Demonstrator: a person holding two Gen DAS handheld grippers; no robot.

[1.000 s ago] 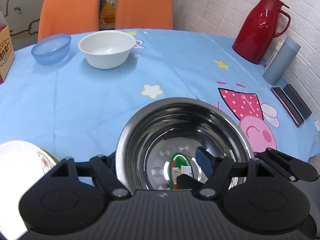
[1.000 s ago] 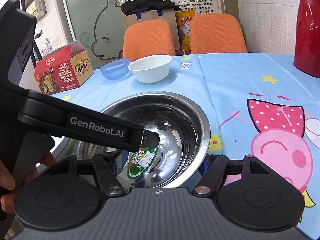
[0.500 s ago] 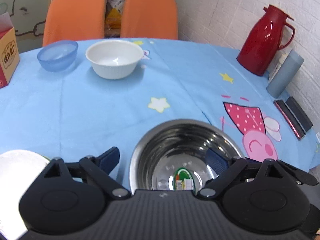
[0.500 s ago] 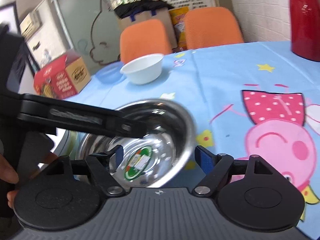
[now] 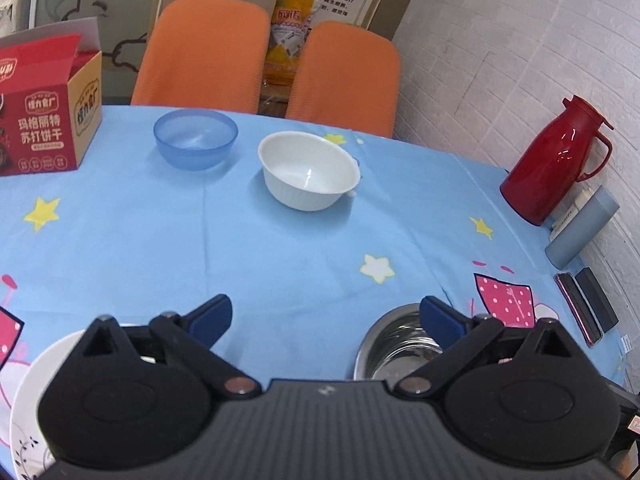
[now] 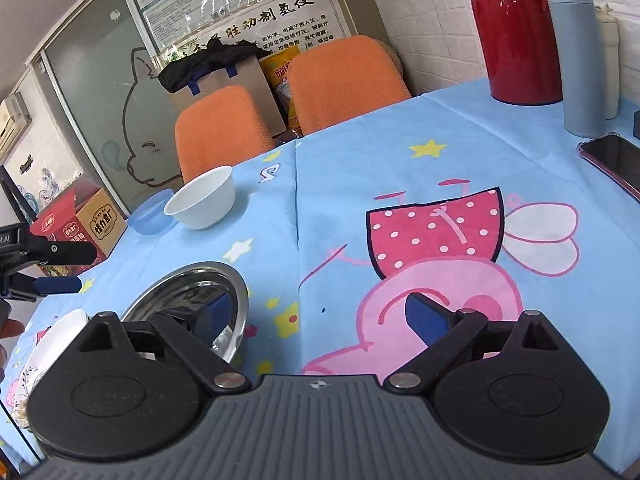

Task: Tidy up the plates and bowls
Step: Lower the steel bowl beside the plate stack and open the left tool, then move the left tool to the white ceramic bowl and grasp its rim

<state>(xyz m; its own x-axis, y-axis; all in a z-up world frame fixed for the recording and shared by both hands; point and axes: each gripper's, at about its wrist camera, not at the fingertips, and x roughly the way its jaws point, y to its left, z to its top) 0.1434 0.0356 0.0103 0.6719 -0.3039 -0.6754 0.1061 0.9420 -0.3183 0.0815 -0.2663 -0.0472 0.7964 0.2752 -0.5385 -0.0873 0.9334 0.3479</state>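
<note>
A steel bowl [image 5: 394,346] sits on the blue tablecloth near the front edge; it also shows in the right wrist view [image 6: 188,290]. A white plate [image 5: 28,400] lies to its left, also seen in the right wrist view [image 6: 60,330]. A white bowl [image 5: 309,170] and a blue plastic bowl [image 5: 195,138] stand at the far side, both also in the right wrist view: white bowl [image 6: 202,198], blue bowl [image 6: 151,213]. My left gripper [image 5: 326,318] is open and empty above the table between plate and steel bowl. My right gripper [image 6: 318,314] is open and empty, right of the steel bowl.
A red thermos [image 5: 554,166], a grey flask [image 5: 582,228] and phones [image 5: 584,308] stand along the right wall. A red cardboard box [image 5: 44,116] is at the far left. Two orange chairs [image 5: 208,52] stand behind the table.
Both grippers have let go of the steel bowl, opened wide and pulled back and up. The bowl now rests on the table.
</note>
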